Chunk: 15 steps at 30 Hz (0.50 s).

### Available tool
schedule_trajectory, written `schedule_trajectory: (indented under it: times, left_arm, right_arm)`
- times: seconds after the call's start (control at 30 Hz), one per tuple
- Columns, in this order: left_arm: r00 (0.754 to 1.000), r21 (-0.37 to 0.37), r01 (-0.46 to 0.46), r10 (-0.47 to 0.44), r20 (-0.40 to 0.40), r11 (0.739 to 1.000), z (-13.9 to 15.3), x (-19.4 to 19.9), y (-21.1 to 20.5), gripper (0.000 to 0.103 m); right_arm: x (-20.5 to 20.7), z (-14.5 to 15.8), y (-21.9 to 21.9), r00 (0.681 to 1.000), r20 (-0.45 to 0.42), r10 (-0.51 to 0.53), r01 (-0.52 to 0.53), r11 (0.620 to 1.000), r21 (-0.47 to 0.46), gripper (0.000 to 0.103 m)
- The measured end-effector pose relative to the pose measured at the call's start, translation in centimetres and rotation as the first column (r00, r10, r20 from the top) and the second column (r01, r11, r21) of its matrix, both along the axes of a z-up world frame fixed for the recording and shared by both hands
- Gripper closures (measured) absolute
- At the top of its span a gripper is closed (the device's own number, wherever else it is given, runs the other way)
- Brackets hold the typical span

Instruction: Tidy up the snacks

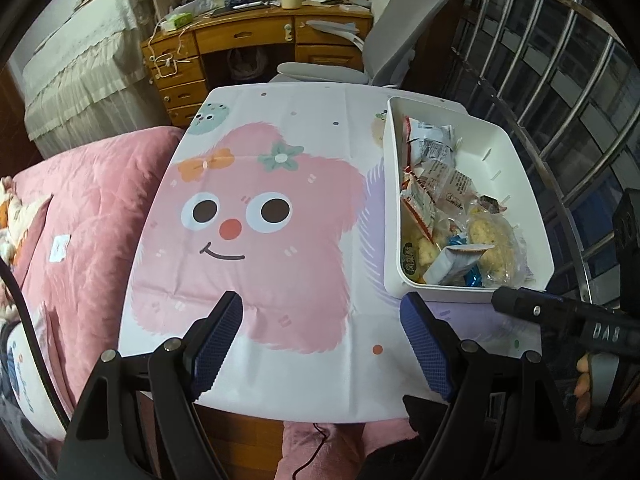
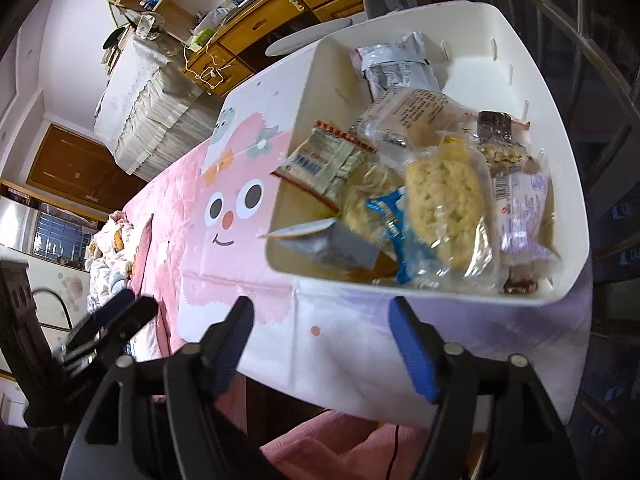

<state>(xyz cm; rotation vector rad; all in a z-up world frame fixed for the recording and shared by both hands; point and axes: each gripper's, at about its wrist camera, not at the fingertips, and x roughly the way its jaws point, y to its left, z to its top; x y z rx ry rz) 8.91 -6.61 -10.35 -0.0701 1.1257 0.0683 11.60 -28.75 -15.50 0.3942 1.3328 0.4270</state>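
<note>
Snacks (image 2: pixel 432 200) heaped loose in white bin (image 1: pixel 520 184), gathered for sorting. Bin at surface (image 1: pixel 256 208) edge nearest window bars. Right gripper (image 2: pixel 320 344) just before bin, jaws spread, empty; left gripper (image 1: pixel 320 340) beside bin, likewise.

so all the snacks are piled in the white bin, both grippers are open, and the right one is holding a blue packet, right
Not quite: the right gripper holds nothing. In the right wrist view its jaws stand open above the tablecloth, short of the bin, and the blue packet lies inside it. The left gripper is open too.
</note>
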Motion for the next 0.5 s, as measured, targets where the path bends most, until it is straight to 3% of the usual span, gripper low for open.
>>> schedule_trajectory:
  times: [0.2,0.4,0.5]
  left_arm:
    - [0.998,-0.001,0.051,-0.051,0.028,0.999,4.1,0.1,0.2,0.023]
    - [0.990,0.015,0.041,-0.043,0.132,0.999,9.3,-1.1,0.9,0.017]
    - [0.988,-0.022,0.050,-0.046,0.148,0.999,11.4,-2.0,1.3,0.016]
  right_arm:
    - [-1.1,3.5,2.2,0.999,0.044,0.018,-0.015,0.998,-0.066,0.019]
    - [-2.3,9.5,4.3,0.990,0.130,0.054,-0.038,0.991,-0.125,0.009]
    - [-3.7,12.3,5.3,0.982,0.174,0.079,-0.054,0.988,-0.143,0.008]
